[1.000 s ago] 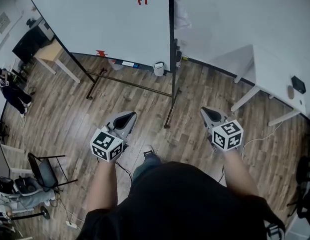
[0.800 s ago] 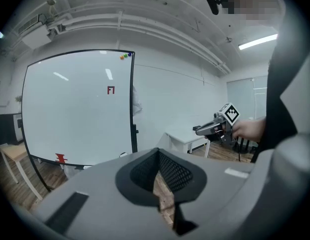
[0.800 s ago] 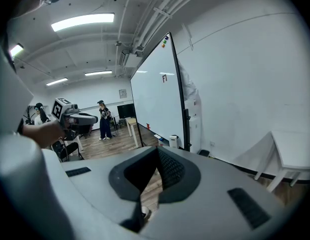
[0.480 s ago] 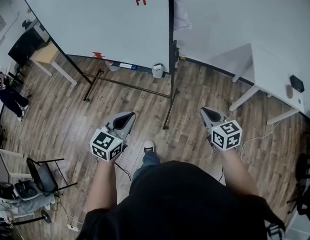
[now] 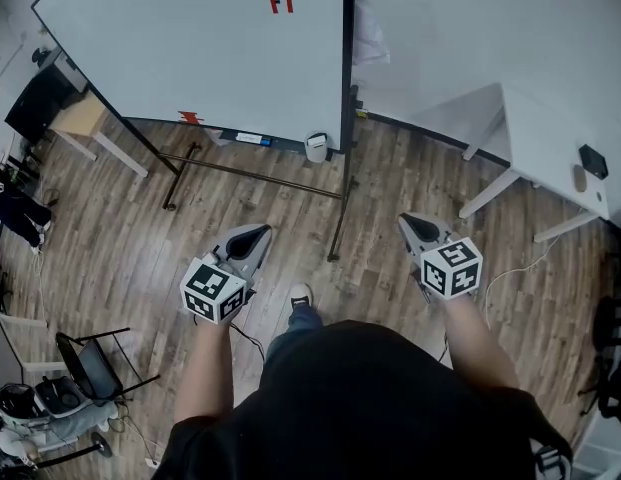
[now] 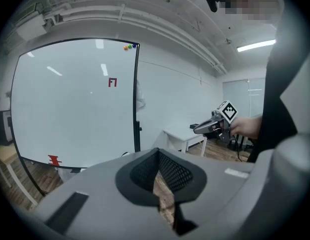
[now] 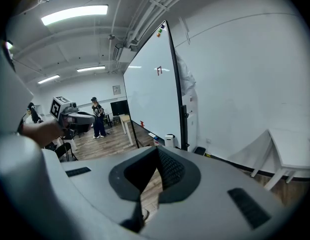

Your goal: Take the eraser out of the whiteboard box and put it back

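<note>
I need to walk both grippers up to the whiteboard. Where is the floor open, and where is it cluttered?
Open: the wooden plank floor between the person and the white whiteboard, crossed only by its black stand legs. Cluttered: the far left, with a black folding chair. The white table bounds the right.

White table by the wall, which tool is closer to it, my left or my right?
Right. The right tool is just left of the white table in the head view, not touching; the left tool is farther left, beyond the black whiteboard stand.
</note>
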`<action>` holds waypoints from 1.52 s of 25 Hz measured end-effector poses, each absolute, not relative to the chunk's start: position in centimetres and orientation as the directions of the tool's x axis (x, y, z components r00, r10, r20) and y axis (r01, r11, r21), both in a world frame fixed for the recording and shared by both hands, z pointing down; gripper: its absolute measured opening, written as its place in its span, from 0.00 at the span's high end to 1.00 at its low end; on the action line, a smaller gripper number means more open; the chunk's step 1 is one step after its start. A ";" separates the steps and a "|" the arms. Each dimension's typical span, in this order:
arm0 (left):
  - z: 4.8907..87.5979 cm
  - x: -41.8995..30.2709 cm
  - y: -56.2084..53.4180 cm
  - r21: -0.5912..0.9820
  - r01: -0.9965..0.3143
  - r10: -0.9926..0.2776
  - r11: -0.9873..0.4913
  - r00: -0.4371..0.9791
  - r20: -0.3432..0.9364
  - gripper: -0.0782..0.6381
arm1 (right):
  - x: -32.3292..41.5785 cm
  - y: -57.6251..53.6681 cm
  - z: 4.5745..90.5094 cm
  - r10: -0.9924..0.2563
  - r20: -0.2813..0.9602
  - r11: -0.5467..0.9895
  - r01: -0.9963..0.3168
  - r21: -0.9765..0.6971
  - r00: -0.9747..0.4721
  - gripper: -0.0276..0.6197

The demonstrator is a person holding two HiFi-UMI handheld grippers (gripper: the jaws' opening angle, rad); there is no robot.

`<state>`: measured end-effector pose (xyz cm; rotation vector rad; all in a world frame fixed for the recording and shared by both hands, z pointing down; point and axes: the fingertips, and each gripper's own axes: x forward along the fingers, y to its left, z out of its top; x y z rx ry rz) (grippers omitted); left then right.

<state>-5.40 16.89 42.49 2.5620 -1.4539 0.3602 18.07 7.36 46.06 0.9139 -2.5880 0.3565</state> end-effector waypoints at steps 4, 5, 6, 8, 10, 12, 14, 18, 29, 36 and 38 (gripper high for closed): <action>42.8 -6.2 15.4 0.041 -0.847 -0.802 -0.531 0.517 0.299 0.87 | 16.9 5.9 46.5 -0.557 0.434 0.746 -0.656 -0.116 -0.709 0.97; 42.9 -6.5 15.0 0.044 -0.844 -0.799 -0.535 0.522 0.300 0.87 | 16.6 5.6 46.7 -0.557 0.437 0.743 -0.659 -0.117 -0.706 0.97; 43.1 -6.7 14.5 0.048 -0.841 -0.795 -0.539 0.526 0.301 0.87 | 16.3 5.3 46.9 -0.558 0.440 0.741 -0.661 -0.119 -0.704 0.97; 43.5 -7.2 13.6 0.055 -0.836 -0.788 -0.546 0.535 0.304 0.87 | 15.5 4.6 47.2 -0.558 0.445 0.738 -0.664 -0.120 -0.701 0.97; 43.8 -7.8 12.7 0.060 -0.832 -0.782 -0.552 0.541 0.308 0.87 | 14.7 3.8 47.4 -0.559 0.448 0.736 -0.666 -0.120 -0.698 0.97; 44.1 -8.4 11.8 0.065 -0.828 -0.777 -0.556 0.546 0.312 0.87 | 14.1 3.1 47.6 -0.559 0.451 0.734 -0.668 -0.121 -0.696 0.97; 44.3 -8.8 10.8 0.069 -0.825 -0.772 -0.561 0.552 0.314 0.87 | 13.6 2.4 47.8 -0.560 0.456 0.731 -0.672 -0.122 -0.692 0.97; 44.5 -9.7 9.0 0.074 -0.814 -0.760 -0.576 0.566 0.320 0.87 | 12.6 1.0 48.1 -0.565 0.463 0.722 -0.681 -0.124 -0.683 0.97; 45.6 -13.1 4.0 0.099 -0.791 -0.729 -0.603 0.598 0.333 0.87 | 9.5 -2.7 48.5 -0.578 0.488 0.698 -0.706 -0.121 -0.654 0.97; 46.2 -15.0 1.8 0.114 -0.777 -0.714 -0.619 0.617 0.332 0.87 | 7.3 -4.5 48.8 -0.582 0.500 0.688 -0.716 -0.118 -0.641 0.97; 46.5 -15.7 1.3 0.118 -0.774 -0.709 -0.622 0.621 0.336 0.87 | 6.6 -4.9 49.1 -0.581 0.504 0.686 -0.717 -0.119 -0.639 0.97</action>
